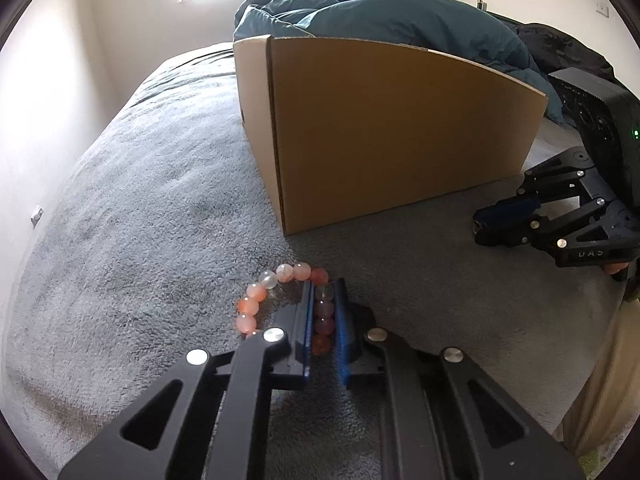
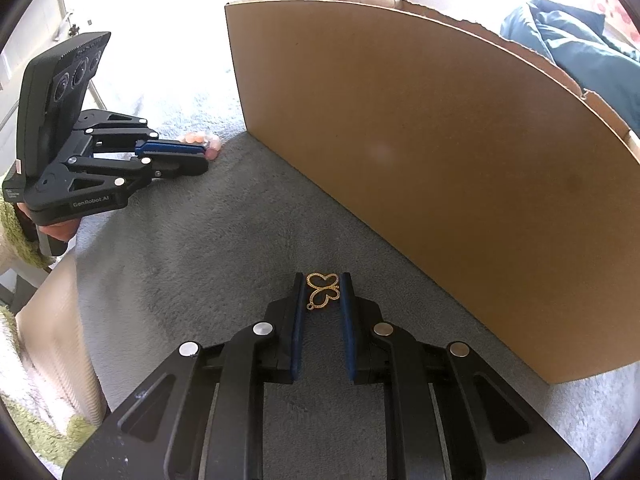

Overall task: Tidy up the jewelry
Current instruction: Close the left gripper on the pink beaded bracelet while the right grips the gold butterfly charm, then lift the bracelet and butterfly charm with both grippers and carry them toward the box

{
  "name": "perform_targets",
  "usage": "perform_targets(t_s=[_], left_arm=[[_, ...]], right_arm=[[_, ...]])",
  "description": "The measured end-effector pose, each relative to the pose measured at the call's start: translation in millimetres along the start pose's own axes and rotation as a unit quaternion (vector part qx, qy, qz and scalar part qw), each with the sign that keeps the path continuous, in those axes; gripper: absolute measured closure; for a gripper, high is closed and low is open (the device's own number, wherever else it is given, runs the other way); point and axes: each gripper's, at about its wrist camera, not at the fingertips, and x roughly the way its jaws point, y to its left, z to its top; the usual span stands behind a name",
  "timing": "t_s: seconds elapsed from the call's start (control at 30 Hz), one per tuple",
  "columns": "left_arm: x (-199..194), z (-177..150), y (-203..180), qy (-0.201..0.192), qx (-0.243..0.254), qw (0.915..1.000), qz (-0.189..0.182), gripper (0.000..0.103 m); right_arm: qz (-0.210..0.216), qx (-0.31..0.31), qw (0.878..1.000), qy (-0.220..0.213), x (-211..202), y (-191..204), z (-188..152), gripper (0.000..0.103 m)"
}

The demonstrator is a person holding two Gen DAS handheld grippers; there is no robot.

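Observation:
A bracelet of pink, orange and clear beads [image 1: 256, 300] lies on the grey blanket [image 1: 140, 220]. My left gripper [image 1: 324, 286] is shut on its right side, beads pinched between the blue pads. In the right wrist view the left gripper [image 2: 206, 156] shows at the left with the beads [image 2: 212, 146] at its tips. A gold butterfly pendant [image 2: 323, 291] lies on the blanket between the fingertips of my right gripper [image 2: 323, 280], whose pads stand close at each side of it. The right gripper [image 1: 480, 224] also shows in the left wrist view.
A tall cardboard box [image 1: 380, 128] stands on the bed just beyond both grippers; it also shows in the right wrist view [image 2: 440, 160]. A teal duvet [image 1: 380, 12] is piled behind it. The bed edge [image 2: 60, 300] drops off at the left.

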Motion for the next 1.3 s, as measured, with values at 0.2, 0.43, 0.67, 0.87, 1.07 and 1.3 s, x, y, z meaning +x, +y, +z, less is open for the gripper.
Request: perform_targets(t_s=[0.2,0.43,0.67,0.87,1.07,1.3], left_arm=[[-4.3,-0.1,-1.1,-0.003,-0.001,1.0000,-0.002,0.094],[-15.7,4.6,-9.2,-0.010,0.010,0.9999,-0.003,0.094],[-33.5,8.2,-17.9,-0.019,0.018,0.9997,0.005,0.094],[-49.8,9.1,-26.3,-0.024,0.025,0.9993,0.013,0.094],[-61.8,13.5,-31.8,-0.033,0.031,0.9988,0.018,0.094],[-80.3,16.3,-40.9,-0.046,0.040,0.9978,0.024,0.094]], right_arm=[[-0.003,0.006,1.000,-0.006,-3.6,-2.1,-0.5,0.089],[-0.014,0.014,1.000,-0.016,-18.8,-0.8,-3.1,0.089],[-0.022,0.023,0.999,-0.034,-38.9,0.2,-4.1,0.089],[-0.028,0.027,0.998,-0.047,-53.4,2.8,-3.0,0.089],[-0.035,0.027,0.997,-0.058,-63.2,10.2,-3.5,0.089],[-0.045,0.028,0.996,-0.070,-84.0,18.5,-9.1,0.089]])
